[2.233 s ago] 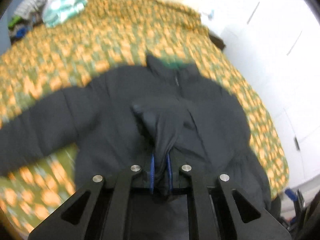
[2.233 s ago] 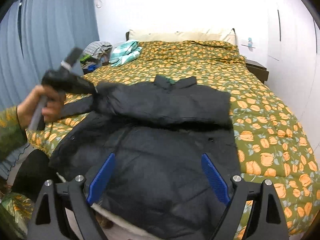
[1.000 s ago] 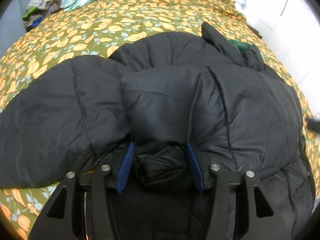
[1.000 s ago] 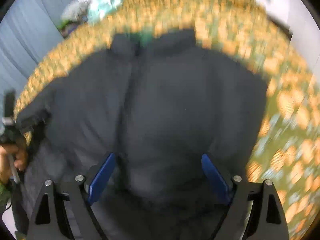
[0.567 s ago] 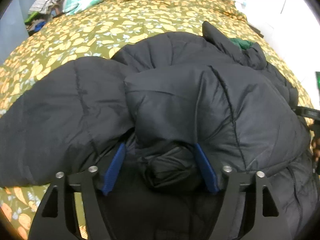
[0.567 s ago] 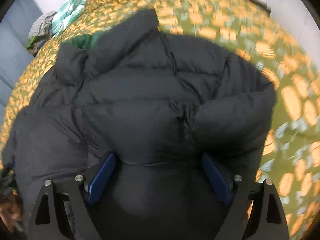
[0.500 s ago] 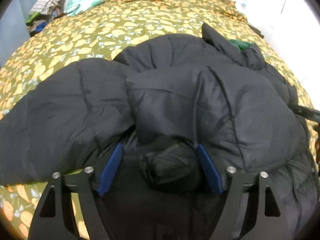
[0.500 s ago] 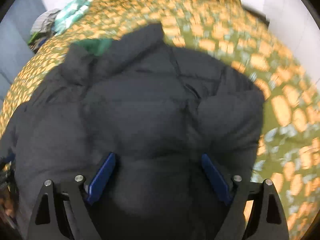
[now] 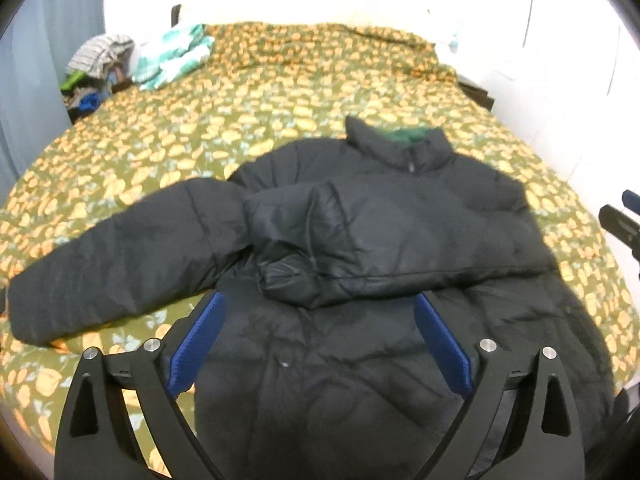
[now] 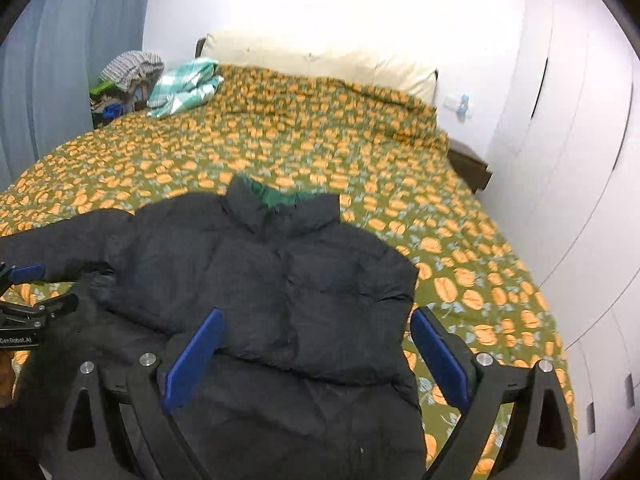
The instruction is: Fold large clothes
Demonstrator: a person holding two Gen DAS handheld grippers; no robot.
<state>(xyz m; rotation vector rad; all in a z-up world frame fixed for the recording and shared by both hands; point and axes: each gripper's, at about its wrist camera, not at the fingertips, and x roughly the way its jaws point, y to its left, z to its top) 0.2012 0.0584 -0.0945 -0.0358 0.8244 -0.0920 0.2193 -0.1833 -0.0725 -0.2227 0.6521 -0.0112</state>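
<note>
On the bed (image 9: 280,92), the jacket (image 9: 400,220) lay collar-away below both grippers, its unfolded sleeve (image 9: 120,252) extended toward the left gripper (image 9: 318,340), which, like the right gripper (image 10: 316,364), had just been opened and held nothing.

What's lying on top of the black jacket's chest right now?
One sleeve is folded across the black jacket, cuff at the left. The zipper front beneath is covered. The other sleeve lies out on the bedspread.

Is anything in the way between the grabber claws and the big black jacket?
No, nothing visible is. The left gripper and right gripper hang open right above the black puffer jacket on the bed.
</note>
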